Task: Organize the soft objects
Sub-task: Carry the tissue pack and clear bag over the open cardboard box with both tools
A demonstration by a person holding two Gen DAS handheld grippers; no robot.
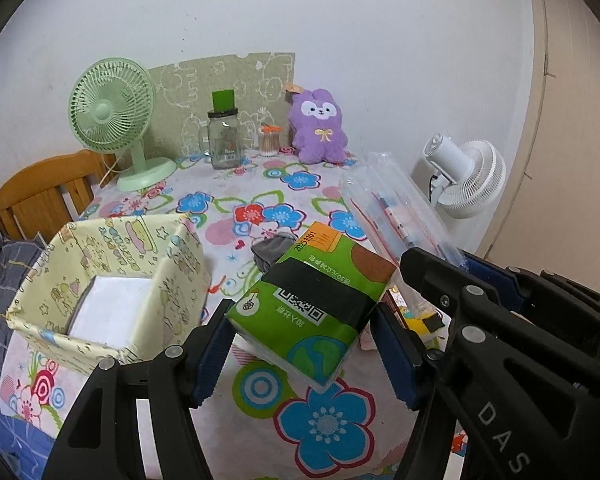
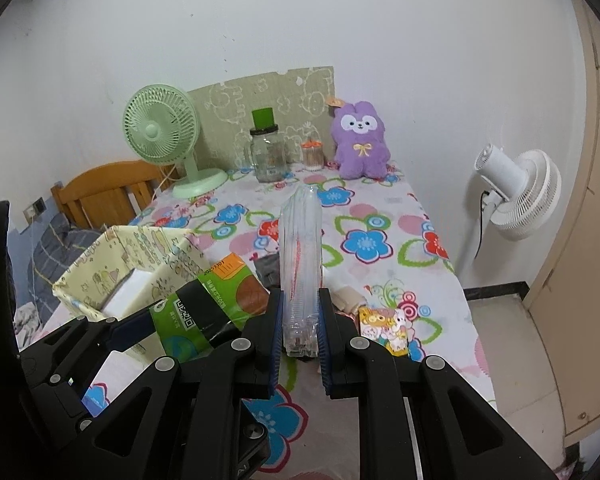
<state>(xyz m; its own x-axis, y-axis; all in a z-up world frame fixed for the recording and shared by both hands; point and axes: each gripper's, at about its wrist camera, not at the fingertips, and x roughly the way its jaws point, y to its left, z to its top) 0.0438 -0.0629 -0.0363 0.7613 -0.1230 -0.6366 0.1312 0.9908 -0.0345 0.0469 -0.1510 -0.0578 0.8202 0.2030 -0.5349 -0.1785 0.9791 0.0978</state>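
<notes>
My left gripper [image 1: 302, 320] is shut on a green tissue pack [image 1: 312, 304] and holds it above the flowered tablecloth, just right of a yellow fabric box [image 1: 112, 280]. The pack also shows in the right wrist view [image 2: 208, 308]. My right gripper [image 2: 300, 320] is shut on a long clear plastic pack [image 2: 302, 264] that points away from me; it also shows in the left wrist view [image 1: 396, 216]. A grey cloth [image 1: 270, 250] lies on the table behind the tissue pack. A purple plush bunny [image 1: 319, 126] sits at the far edge.
The yellow box [image 2: 140, 268] holds a white block [image 1: 112, 308]. A green fan [image 1: 114, 120], glass jar [image 1: 224, 140] and small swab jar [image 1: 269, 141] stand at the back. A yellow patterned packet [image 2: 386, 330] lies near right. A white fan [image 2: 516, 196] stands off the table's right.
</notes>
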